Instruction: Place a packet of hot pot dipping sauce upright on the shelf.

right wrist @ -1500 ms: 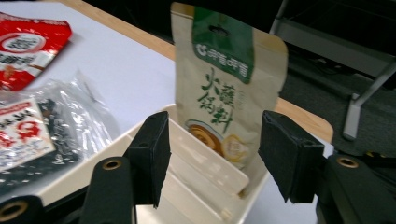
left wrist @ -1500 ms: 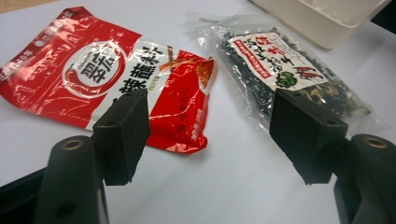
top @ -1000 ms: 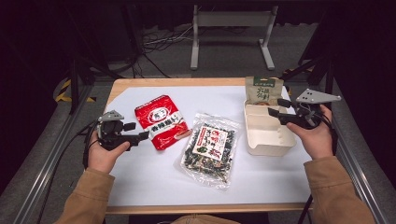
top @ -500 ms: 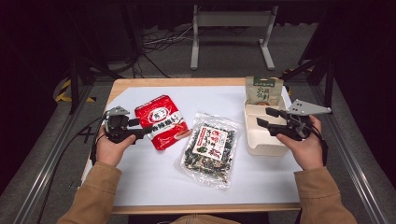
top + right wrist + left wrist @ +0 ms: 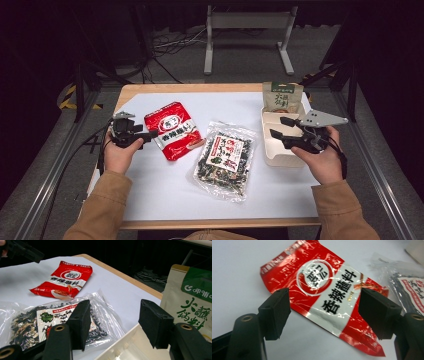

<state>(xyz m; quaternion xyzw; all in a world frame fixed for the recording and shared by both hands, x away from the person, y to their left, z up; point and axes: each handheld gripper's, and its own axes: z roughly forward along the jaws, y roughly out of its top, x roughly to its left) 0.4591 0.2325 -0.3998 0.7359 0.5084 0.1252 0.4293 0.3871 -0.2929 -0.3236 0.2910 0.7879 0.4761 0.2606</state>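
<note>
A red seasoning packet (image 5: 172, 131) lies flat on the white sheet, left of centre. My left gripper (image 5: 149, 135) is at the packet's left edge, open. In the left gripper view the red packet (image 5: 329, 292) lies just beyond the left gripper (image 5: 324, 308), and neither pad touches it. Those jaws have just been opening a little. My right gripper (image 5: 277, 126) hovers open over the left part of a cream tray (image 5: 280, 152). Its jaws too have just been opening slightly, and nothing is between them in the right gripper view (image 5: 116, 325).
A clear bag of dark dried food (image 5: 225, 160) lies mid-table between the packet and the tray. A beige-and-green pouch (image 5: 281, 97) stands at the tray's far end. The white sheet (image 5: 165, 195) covers the wooden table. Dark stands and cables lie beyond.
My left hand has shifted a little forward, to the red packet's edge. My right hand has moved left and nearer, from the tray's right side to above its left part.
</note>
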